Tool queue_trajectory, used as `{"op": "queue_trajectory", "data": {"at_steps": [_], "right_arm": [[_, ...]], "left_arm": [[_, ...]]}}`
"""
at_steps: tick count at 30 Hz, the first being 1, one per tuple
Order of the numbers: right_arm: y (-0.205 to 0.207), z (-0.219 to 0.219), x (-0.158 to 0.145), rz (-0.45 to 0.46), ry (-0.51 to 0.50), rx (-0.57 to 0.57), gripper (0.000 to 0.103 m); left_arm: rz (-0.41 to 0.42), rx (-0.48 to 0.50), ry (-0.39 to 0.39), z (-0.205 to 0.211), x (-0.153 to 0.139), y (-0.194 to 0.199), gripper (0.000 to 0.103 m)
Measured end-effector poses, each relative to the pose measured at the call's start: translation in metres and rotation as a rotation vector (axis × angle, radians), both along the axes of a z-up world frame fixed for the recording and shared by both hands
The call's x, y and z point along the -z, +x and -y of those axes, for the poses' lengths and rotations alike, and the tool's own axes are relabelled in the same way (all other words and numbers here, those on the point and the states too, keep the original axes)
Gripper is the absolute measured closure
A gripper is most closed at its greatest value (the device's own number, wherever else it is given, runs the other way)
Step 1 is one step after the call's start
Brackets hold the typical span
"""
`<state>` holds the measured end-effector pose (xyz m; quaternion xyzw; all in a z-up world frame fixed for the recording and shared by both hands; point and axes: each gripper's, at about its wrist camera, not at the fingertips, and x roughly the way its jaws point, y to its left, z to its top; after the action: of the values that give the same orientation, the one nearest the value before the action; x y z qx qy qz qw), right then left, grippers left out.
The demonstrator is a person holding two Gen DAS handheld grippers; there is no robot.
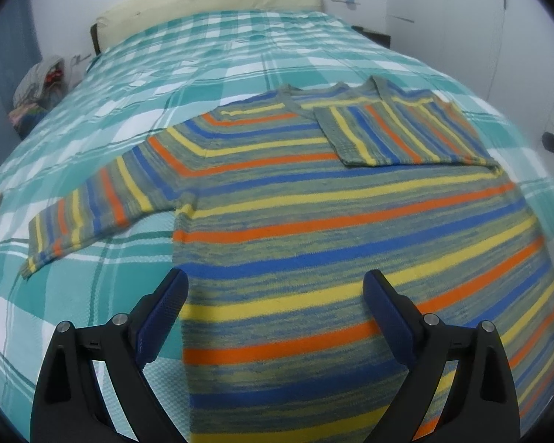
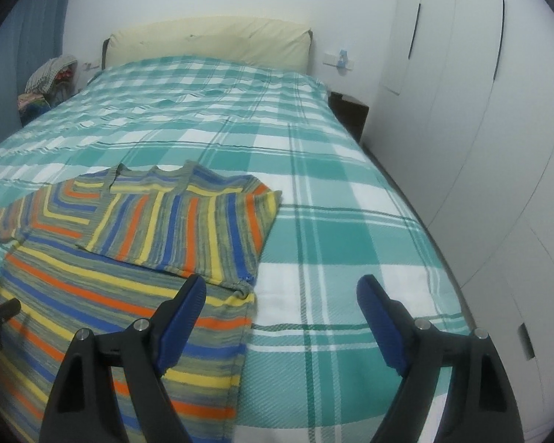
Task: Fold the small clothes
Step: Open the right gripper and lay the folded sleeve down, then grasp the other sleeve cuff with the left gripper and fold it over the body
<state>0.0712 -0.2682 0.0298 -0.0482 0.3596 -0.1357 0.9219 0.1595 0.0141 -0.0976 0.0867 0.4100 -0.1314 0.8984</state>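
While both hover wide open, left gripper [image 1: 275, 284], right gripper [image 2: 281, 289], striped sweater [image 1: 314, 221] beneath

Soft even indoor light, strong fisheye bowing, perhaps slight blur throughout.

I am in a home bedroom. A bed [image 2: 314, 192] fills most of my view, covered with a teal and white checked bedspread [image 2: 218, 110], and a cream padded headboard [image 2: 207, 40] stands against the white wall behind it. On my right runs a row of tall white wardrobe doors [image 2: 461, 85] with slot handles. A dark bedside cabinet [image 2: 351, 110] sits between the bed and the wardrobe. A blue curtain [image 2: 44, 26] hangs in the far left corner, and below it lies a heap of clothes [image 2: 48, 77] beside the bed.
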Motion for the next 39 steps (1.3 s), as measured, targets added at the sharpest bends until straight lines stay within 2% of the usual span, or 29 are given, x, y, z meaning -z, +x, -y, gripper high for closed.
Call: {"op": "queue_trajectory", "data": {"at_steps": [7, 18, 23, 27, 28, 32, 33, 36, 37, 39], "right_arm": [[-0.002, -0.007, -0.002, 0.008, -0.046, -0.012, 0.020], [-0.004, -0.008, -0.002, 0.011, -0.058, -0.018, 0.020], [-0.003, -0.006, 0.000, 0.006, -0.033, -0.026, 0.020], [-0.003, -0.006, 0.001, 0.002, -0.022, -0.041, 0.020], [-0.003, -0.007, 0.001, 0.003, -0.017, -0.048, 0.020], [-0.005, -0.010, 0.001, 0.003, -0.010, -0.076, 0.020], [-0.005, -0.010, 0.001, 0.003, -0.008, -0.080, 0.020], [-0.004, -0.009, 0.001, 0.001, 0.004, -0.083, 0.020], [-0.003, -0.009, 0.001, -0.001, 0.008, -0.083, 0.020], [-0.003, -0.008, 0.001, -0.004, 0.015, -0.082, 0.020]], "left_arm": [[-0.002, 0.000, 0.002, 0.000, 0.000, 0.001, 0.007], [0.001, -0.003, 0.001, 0.000, -0.001, 0.001, 0.007], [-0.030, -0.024, -0.042, -0.016, -0.011, 0.008, 0.007], [-0.052, -0.107, -0.168, -0.065, -0.036, 0.022, 0.007], [-0.053, -0.145, -0.200, -0.089, -0.047, 0.032, 0.007], [-0.079, -0.276, -0.222, -0.171, -0.070, 0.076, 0.004], [-0.096, -0.326, -0.245, -0.203, -0.072, 0.094, 0.004], [-0.140, -0.467, -0.286, -0.270, -0.056, 0.124, 0.004], [-0.181, -0.513, -0.307, -0.293, -0.042, 0.135, 0.005], [-0.214, -0.564, -0.328, -0.312, -0.022, 0.143, 0.005]]}}
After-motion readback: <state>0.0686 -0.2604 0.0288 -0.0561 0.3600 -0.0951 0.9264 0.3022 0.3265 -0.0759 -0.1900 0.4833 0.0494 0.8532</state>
